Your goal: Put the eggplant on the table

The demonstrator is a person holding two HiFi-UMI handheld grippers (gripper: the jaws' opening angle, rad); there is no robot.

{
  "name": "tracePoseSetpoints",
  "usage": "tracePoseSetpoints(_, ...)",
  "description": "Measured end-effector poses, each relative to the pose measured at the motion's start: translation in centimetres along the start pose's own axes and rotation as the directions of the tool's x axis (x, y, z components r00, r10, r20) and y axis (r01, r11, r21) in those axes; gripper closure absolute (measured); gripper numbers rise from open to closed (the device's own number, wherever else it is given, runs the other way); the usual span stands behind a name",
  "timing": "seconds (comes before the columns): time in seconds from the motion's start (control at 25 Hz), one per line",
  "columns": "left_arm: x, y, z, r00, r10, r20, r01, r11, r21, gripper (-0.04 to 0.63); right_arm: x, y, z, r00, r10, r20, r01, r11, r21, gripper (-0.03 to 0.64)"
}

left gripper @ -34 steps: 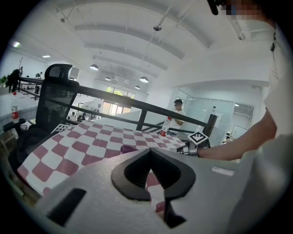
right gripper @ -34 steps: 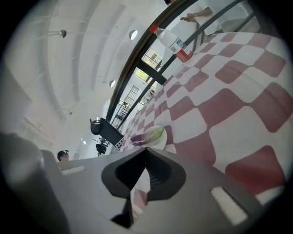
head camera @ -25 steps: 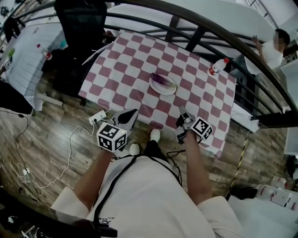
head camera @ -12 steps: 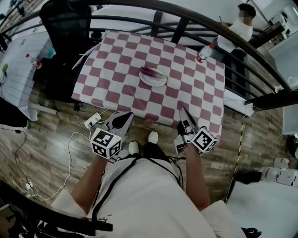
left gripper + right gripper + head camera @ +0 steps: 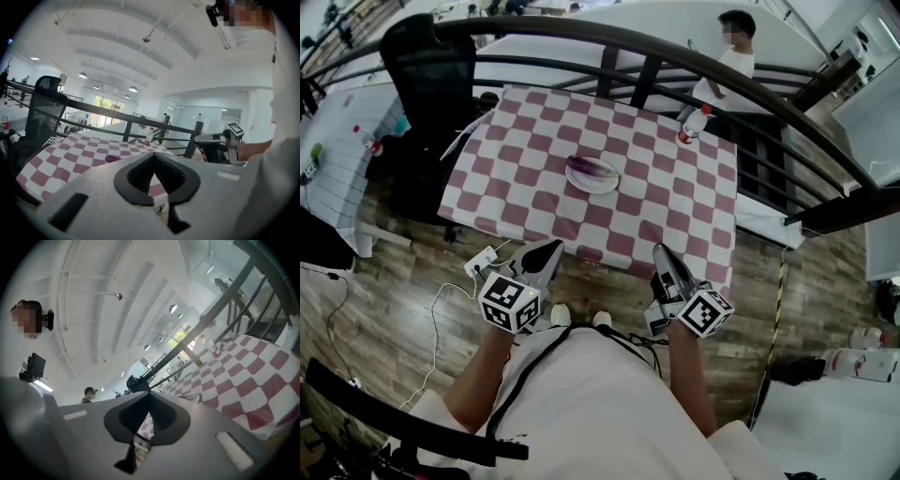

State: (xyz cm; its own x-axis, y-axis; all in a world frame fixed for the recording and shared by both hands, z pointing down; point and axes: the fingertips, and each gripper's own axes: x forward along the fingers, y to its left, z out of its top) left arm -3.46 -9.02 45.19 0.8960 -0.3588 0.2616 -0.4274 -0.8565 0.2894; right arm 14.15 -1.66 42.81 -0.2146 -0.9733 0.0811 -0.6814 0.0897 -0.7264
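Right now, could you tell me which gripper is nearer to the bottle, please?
Right. The right gripper hangs off the table's near edge, roughly in line with the bottle at the far right corner; the left gripper is further left.

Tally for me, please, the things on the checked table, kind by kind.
Eggplant: 1
Plate: 1
Bottle: 1
Total: 3

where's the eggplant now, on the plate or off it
On the plate: the purple eggplant lies in the white plate on the checked tablecloth.
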Motion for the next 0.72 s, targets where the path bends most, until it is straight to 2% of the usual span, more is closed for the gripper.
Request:
tracePoseSetpoints(0.2, 0.9, -1.3, 1.1, 0.999, 0.027, 0.025, -0.027, 1.000, -0.007, 0.594, -1.1, 0.0, 0.9, 0.999, 0.018, -0.037, -0.020, 0.998, -0.058, 0.612)
tracePoseSetpoints(0.72, 1.3, -1.9, 2.0, 0.997, 0.072, 0.035, -0.072, 0.997, 0.002, 0.594, -1.7, -0.9, 2.0, 0.998, 0.043, -0.055, -0.047, 0.996, -0.070, 0.612)
